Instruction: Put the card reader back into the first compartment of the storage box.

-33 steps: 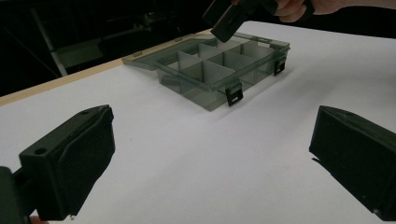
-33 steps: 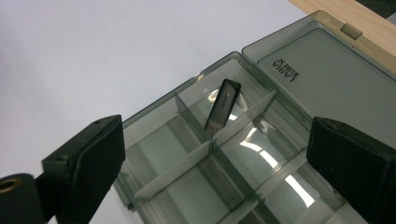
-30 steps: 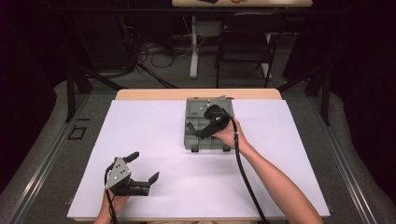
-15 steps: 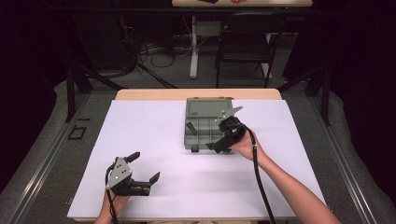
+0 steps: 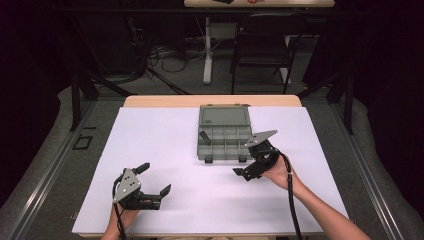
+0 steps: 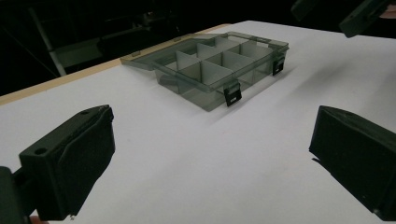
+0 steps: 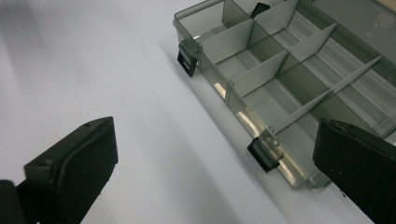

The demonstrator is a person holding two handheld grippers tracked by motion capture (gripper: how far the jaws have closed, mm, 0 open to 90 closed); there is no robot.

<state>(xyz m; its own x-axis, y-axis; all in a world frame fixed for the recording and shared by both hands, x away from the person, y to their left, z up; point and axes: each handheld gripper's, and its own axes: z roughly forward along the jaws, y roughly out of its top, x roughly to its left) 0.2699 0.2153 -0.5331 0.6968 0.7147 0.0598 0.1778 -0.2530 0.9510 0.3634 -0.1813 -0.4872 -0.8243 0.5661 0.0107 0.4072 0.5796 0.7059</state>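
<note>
High view: smoky grey compartment box [image 5: 224,134] lying open toward the far edge of the bench [image 5: 150,150], about midway across, lid laid flat behind the tray toward the far edge, most likely to leave every cell reachable from above. Small dark piece [image 5: 204,135] resting in a cell near the box's left side. Right gripper [image 5: 249,167] just off the box's near right corner, jaws spread wide, gripping nothing, apart from the box. Left gripper [image 5: 152,182] parked near the near edge, left of centre, well apart from the box, jaws wide too, empty; probably kept clear so the other hand has room.

Left gripper view: both black jaws standing far apart over bare white covering, nothing between them. Box [image 6: 219,70] farther off, dividers upright, two black latches [image 6: 232,95] hanging from the front wall, unhooked, as expected with the lid open. Tips of the other gripper up at the top right corner.

Right gripper view: jaws splayed wide again, one over bare bench, the other near the box's front wall [image 7: 243,114]. Latches [image 7: 265,152] dangling loose. Dark piece [image 7: 260,8] sitting in a far cell, partly hidden by a divider.

No brand, label or writing legible anywhere on box or grippers.
</note>
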